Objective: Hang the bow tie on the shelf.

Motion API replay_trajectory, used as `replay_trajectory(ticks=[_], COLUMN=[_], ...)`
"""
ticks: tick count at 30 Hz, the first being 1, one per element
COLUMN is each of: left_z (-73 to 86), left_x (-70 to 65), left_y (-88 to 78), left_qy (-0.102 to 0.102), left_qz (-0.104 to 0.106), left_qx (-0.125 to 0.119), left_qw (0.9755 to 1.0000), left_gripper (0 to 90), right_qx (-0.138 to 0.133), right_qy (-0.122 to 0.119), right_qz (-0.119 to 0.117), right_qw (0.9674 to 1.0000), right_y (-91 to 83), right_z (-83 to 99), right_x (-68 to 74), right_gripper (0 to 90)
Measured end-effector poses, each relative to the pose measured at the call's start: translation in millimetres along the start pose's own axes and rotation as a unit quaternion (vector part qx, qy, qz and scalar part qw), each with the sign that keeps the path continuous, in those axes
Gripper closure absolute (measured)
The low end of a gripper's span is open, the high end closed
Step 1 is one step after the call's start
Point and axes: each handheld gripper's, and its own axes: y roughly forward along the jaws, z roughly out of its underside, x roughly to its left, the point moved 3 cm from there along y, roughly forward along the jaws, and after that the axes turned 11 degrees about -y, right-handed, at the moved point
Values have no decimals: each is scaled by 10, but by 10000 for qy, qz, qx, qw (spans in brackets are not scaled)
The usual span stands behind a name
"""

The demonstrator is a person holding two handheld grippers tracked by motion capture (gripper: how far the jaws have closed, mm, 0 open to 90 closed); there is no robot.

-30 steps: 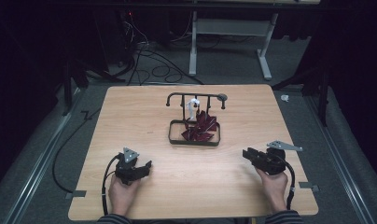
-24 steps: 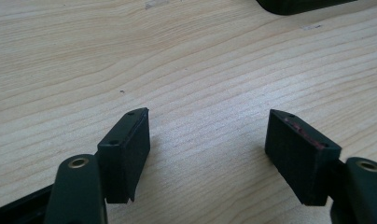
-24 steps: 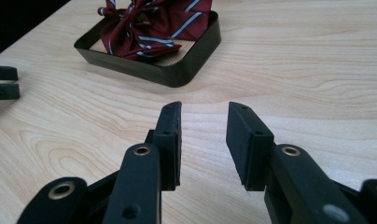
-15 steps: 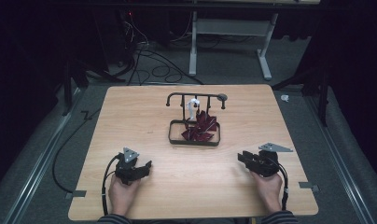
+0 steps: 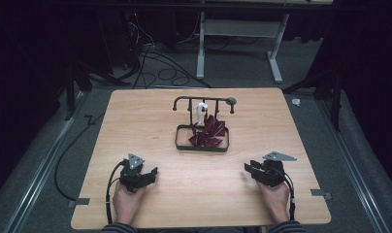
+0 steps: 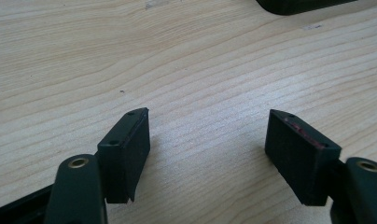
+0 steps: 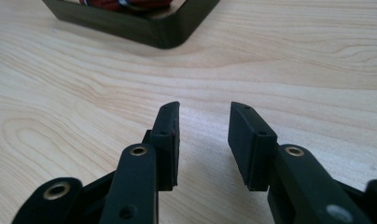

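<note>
The left gripper (image 5: pixel 153 173) rests on the table (image 5: pixel 150 121), jaws wide and empty. The right gripper (image 5: pixel 247 168) has just been opening, with nothing between its narrower jaws. The black tray (image 5: pixel 202 146) of red pieces (image 5: pixel 209 132) sits ahead, between the two.

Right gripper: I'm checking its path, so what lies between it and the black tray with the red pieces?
Nothing: bare wooden table separates the right gripper from the black tray, in the high view and the right gripper view.
</note>
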Motion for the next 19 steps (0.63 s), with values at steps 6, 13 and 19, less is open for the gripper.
replay_trajectory(ticks=[6,13,19], left_z=[1,3,3], left_x=[-2,-3,-3], left_y=[0,-1,-1], left_qy=[2,2,2], left_qz=[5,7,12], left_qx=[2,-5,0], left_qw=[10000,10000,10000], left_gripper=[314,314,314], right_qx=[203,285,290], right_qy=[-248,-663,-687], right_qz=[213,567,566], right_qw=[9993,9958,9956], right_y=[48,72,74], right_z=[36,59,59], right_x=[54,153,155], right_gripper=[620,581,573])
